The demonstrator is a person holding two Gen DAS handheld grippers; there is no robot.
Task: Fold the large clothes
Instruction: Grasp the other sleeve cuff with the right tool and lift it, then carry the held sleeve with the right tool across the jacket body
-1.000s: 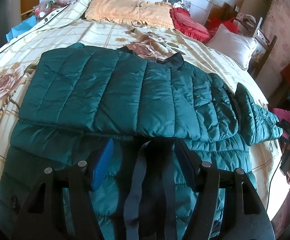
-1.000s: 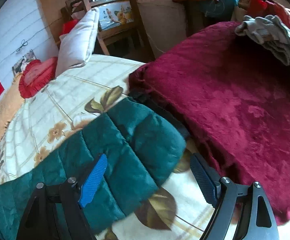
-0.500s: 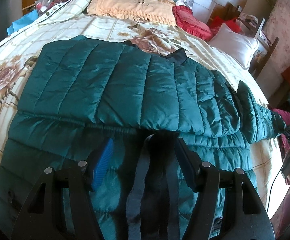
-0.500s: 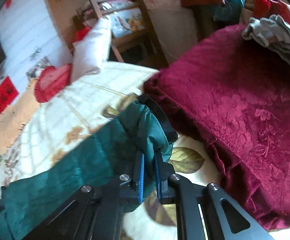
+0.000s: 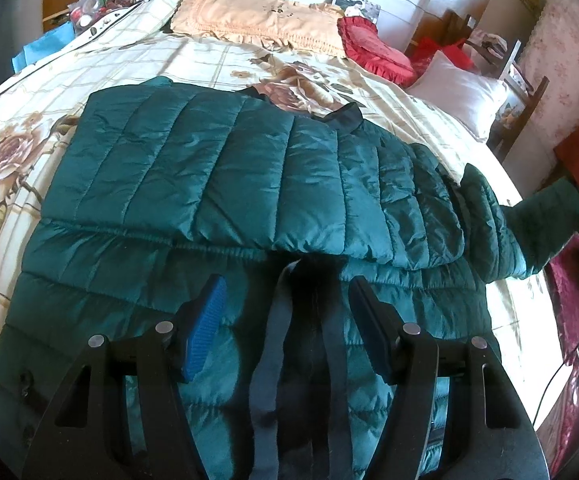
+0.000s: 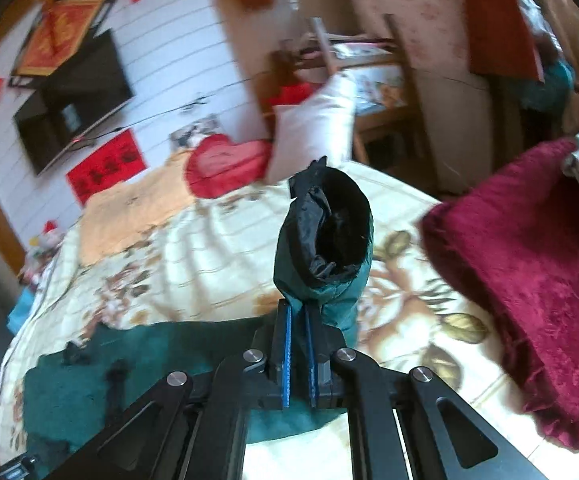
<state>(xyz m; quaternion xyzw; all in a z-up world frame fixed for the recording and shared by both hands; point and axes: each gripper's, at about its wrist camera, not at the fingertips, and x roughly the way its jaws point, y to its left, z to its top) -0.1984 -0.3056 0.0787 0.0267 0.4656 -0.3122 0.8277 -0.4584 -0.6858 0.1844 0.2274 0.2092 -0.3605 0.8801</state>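
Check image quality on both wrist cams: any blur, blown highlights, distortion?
Left wrist: sharp, heavy fisheye bending of the bed, sunlit sheet near white beside the jacket. Right wrist: background smeared by motion blur; the sleeve cuff clamped in the right gripper stays fairly crisp; its dark lining shows no detail.

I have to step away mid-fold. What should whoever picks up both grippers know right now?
Right gripper: shut on the jacket's right sleeve near the cuff, lifted off the bed.
Left gripper: open, over the jacket hem, gripping nothing.
Jacket: spread on the bed, one side already folded across the body.
Left: lay the held sleeve over the body, then fold the jacket up.
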